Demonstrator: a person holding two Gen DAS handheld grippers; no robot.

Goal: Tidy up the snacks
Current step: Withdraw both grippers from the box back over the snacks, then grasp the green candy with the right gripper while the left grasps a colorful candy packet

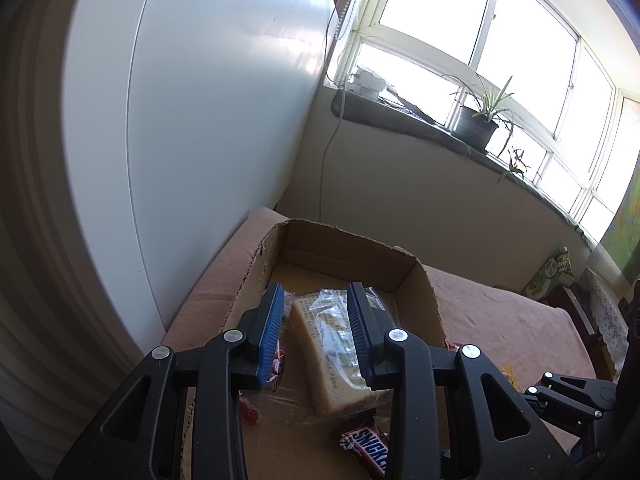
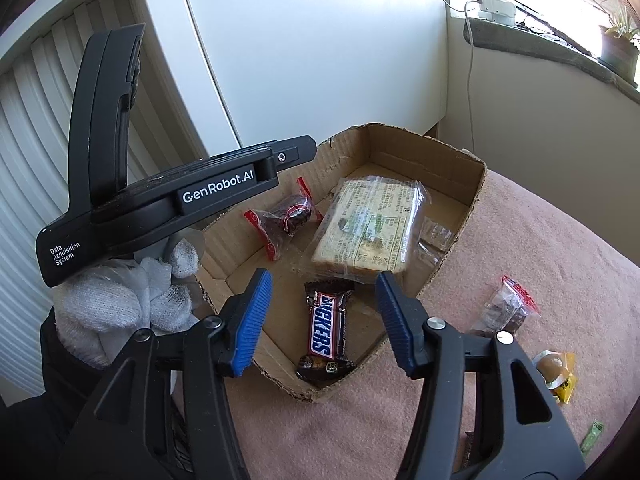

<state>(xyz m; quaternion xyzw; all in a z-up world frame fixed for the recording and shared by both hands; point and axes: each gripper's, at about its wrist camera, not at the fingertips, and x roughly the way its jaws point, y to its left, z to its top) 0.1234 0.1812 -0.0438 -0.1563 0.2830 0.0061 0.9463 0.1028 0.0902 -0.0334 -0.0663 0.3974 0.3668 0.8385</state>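
Now my right tool hangs released above the chocolate bar in the box; I should lift straight clear without nudging it. My left tool stands narrow, gripping nothing.

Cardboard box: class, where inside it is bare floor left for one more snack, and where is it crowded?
Free: the cardboard box floor along its far wall, behind the bread pack. Crowded: the near corner, with the Snickers bar, and the left side by the red-ended packet.

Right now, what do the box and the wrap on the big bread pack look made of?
The box: brown corrugated cardboard, matte; fluting shows along its torn rim. The bread pack: wrap looks like thin clear plastic film, glossy; it crinkles, glints, and the loaf shows through.
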